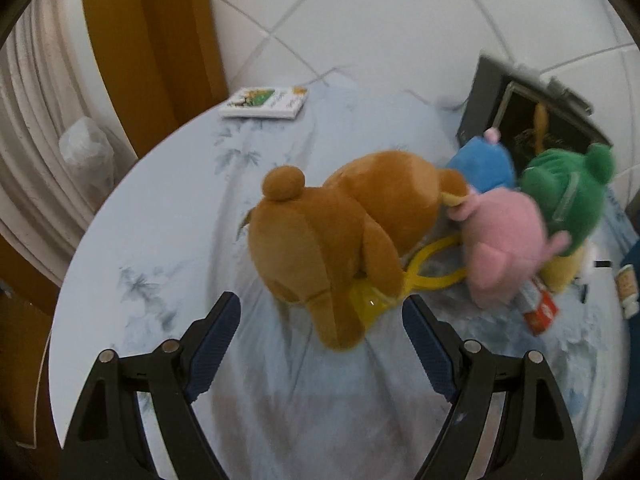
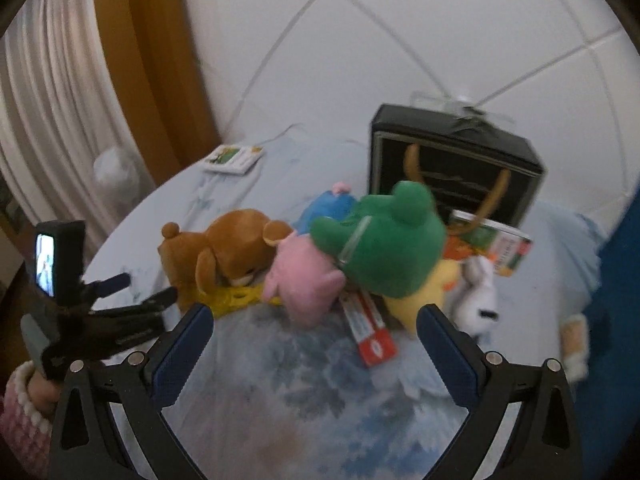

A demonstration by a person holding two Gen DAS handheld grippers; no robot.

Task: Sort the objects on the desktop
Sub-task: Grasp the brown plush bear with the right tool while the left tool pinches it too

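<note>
The brown bear (image 1: 332, 240) lies face down near the middle of the round desk (image 1: 140, 240), which is covered with a pale blue cloth, and it serves as the landmark here. The left gripper (image 1: 321, 312) hovers just in front of the bear, pointing down at it, with its jaws wide apart and holding nothing; the bear's near end sits between the two blue pads without touching them. A yellow plastic toy (image 1: 424, 268) lies partly under the bear and sticks out to its right. Touching the bear on that side is a pink plush (image 1: 500, 236), with a blue plush (image 1: 482, 168) behind it and a green plush (image 1: 568, 192) leaning over it further right. A red box (image 1: 540, 308) lies flat in front of the pink plush. Behind the plush pile stands a dark gift bag (image 2: 452, 168), and far behind the bear, at the back edge of the desk, lies a small book (image 1: 264, 102). The right gripper (image 2: 314, 322) is held low over the desk, in front and to the right of the bear, aimed at the pink plush and red box, its jaws also spread apart and empty. In the right wrist view the left gripper shows to the left of the bear, gripped from below by a hand (image 2: 40, 394) in a pink sleeve with a bead bracelet.
</note>
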